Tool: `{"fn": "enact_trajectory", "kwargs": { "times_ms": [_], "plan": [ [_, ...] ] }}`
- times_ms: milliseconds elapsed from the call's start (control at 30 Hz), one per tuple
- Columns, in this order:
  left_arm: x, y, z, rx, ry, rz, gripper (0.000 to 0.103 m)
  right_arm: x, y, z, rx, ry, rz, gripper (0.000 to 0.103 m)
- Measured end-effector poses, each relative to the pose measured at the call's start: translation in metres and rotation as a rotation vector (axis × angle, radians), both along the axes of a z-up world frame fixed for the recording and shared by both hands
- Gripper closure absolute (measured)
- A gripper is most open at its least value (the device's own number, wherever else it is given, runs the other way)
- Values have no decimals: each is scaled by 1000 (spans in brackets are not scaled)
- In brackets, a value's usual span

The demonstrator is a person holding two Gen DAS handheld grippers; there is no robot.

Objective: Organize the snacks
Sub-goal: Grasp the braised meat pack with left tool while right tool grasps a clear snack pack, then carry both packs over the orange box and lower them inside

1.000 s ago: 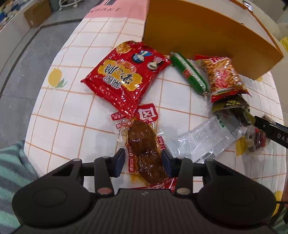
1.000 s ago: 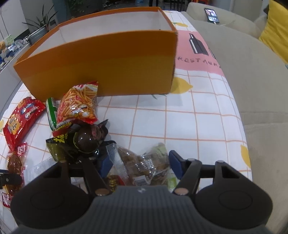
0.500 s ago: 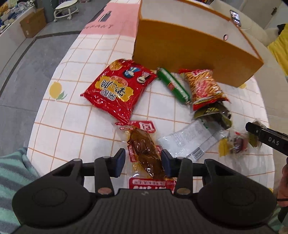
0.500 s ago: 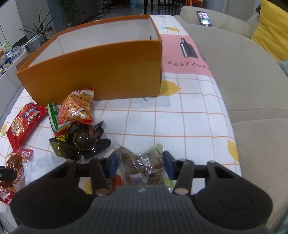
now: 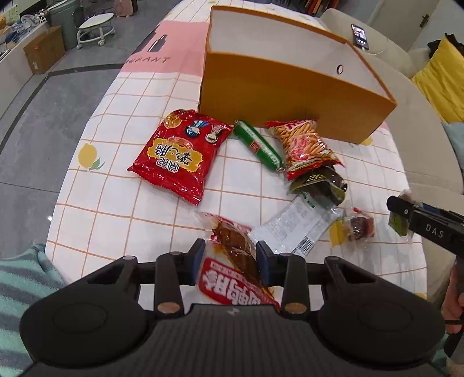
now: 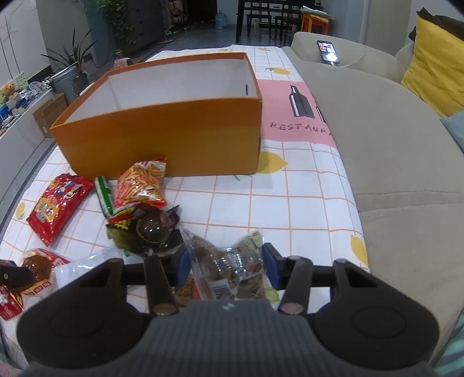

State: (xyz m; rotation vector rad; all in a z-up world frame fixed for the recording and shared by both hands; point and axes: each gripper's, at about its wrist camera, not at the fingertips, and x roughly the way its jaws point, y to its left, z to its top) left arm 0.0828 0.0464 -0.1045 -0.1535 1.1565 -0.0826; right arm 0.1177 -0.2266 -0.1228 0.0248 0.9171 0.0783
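Left tongs (image 5: 229,258) are pinching a soft, slippery meat pouch (image 5: 236,255) mid-body; right tongs (image 6: 224,265), lower centre, are clamping a crinkly, light nut packet (image 6: 229,268).

Premises are presenting as a home living room: beige sofa (image 6: 377,121) bearing yellow cushion (image 6: 435,61), potted plants (image 6: 69,62), dining chairs (image 6: 261,17) standing beyond.
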Motion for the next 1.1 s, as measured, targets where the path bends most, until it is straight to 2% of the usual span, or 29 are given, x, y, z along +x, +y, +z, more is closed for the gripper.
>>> {"fn": "enact_trajectory", "kwargs": {
  "times_ms": [100, 133, 167, 533, 767, 1100],
  "plan": [
    [-3, 1, 6, -7, -20, 0, 65, -5, 2, 5, 1, -13, 6, 54],
    [-4, 1, 8, -14, -25, -2, 80, -6, 2, 6, 0, -17, 8, 54],
    [-5, 1, 9, -31, -29, -4, 88, -7, 2, 8, -1, -20, 8, 54],
    [-5, 2, 30, -49, -94, -3, 88, -17, 7, 25, 8, -66, 24, 54],
    [3, -3, 65, -45, -179, -27, 88, -20, 9, 50, 34, -129, 41, 54],
    [40, -15, 109, -29, -312, -74, 88, -7, 13, 93, 39, -248, 106, 54]
  ]
}}
